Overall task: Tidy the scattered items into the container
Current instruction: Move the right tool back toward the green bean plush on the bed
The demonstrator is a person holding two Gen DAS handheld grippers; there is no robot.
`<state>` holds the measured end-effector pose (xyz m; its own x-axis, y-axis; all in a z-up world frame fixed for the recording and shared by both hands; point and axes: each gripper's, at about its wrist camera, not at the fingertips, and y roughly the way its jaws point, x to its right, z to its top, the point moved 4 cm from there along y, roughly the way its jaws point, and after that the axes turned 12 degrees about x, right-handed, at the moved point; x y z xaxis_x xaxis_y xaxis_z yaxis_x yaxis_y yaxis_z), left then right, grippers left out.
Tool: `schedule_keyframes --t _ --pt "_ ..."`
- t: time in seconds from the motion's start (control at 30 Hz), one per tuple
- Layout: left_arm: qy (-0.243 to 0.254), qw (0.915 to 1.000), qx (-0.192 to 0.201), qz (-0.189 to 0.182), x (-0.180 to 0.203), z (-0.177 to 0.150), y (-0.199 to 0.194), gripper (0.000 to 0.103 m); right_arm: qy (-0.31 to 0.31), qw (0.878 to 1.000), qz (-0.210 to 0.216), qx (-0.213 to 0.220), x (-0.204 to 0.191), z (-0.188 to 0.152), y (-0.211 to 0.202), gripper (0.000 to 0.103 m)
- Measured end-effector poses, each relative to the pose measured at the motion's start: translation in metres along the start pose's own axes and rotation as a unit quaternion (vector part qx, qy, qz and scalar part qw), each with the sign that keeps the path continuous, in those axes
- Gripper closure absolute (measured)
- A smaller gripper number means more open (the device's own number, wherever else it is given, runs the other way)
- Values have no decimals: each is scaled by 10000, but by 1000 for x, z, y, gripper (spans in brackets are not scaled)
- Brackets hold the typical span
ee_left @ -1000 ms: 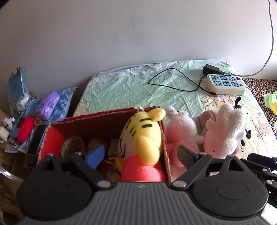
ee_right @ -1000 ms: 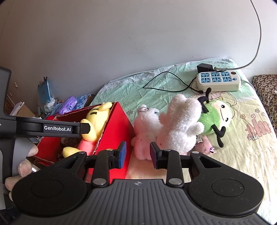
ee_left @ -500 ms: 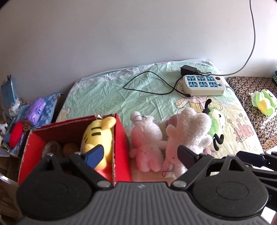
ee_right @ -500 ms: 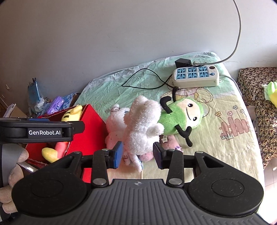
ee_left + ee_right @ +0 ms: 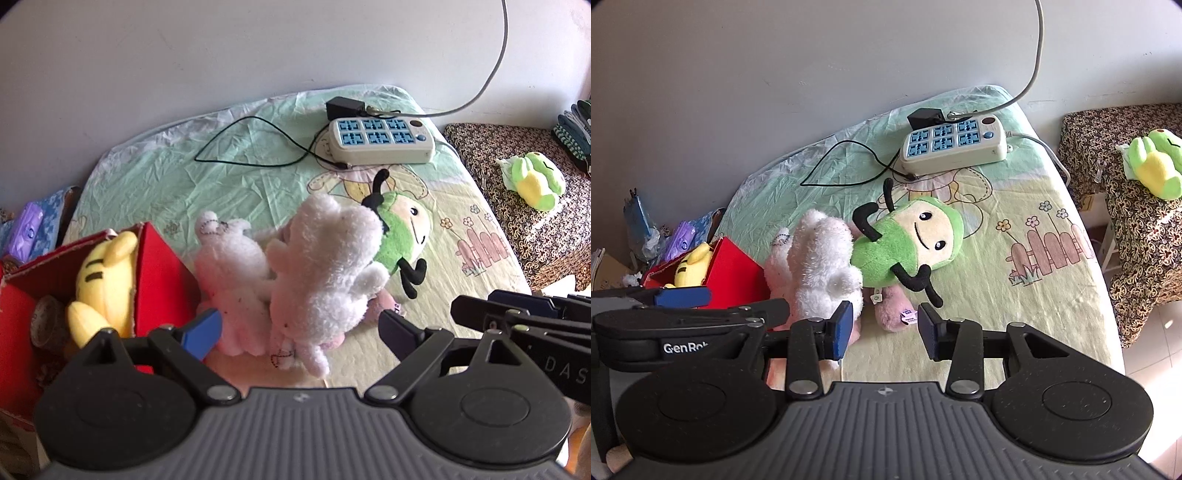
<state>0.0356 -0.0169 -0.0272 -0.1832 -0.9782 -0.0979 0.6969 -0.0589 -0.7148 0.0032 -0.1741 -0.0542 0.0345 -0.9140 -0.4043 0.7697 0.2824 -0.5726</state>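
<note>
The left gripper (image 5: 301, 330) stands spread wide and empty; the right gripper (image 5: 884, 332), jaws just opening, is part-spread — gripping nothing. The white plush (image 5: 325, 258) lies beside the red box (image 5: 162, 266) at the bed's (image 5: 166, 173) near edge — long axis toward the far wall.

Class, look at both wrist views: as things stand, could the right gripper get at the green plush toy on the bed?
Probably yes. The right gripper is open and empty, the green plush toy lies just beyond it, uncovered on top; only the white plush leans against its side.
</note>
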Motion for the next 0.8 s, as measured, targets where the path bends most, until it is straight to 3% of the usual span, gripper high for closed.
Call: schedule_keyframes --t 0.43,0.67,0.8 --pt "264 9986 -368 -284 18 -8 39 12 755 9965 -251 -248 38 5 31 60" --pt "411 9963 -523 -551 33 -13 55 18 835 9955 -340 -304 49 8 41 57" --pt "559 9959 -498 -503 38 -15 60 16 777 9959 -361 -298 51 12 47 56"
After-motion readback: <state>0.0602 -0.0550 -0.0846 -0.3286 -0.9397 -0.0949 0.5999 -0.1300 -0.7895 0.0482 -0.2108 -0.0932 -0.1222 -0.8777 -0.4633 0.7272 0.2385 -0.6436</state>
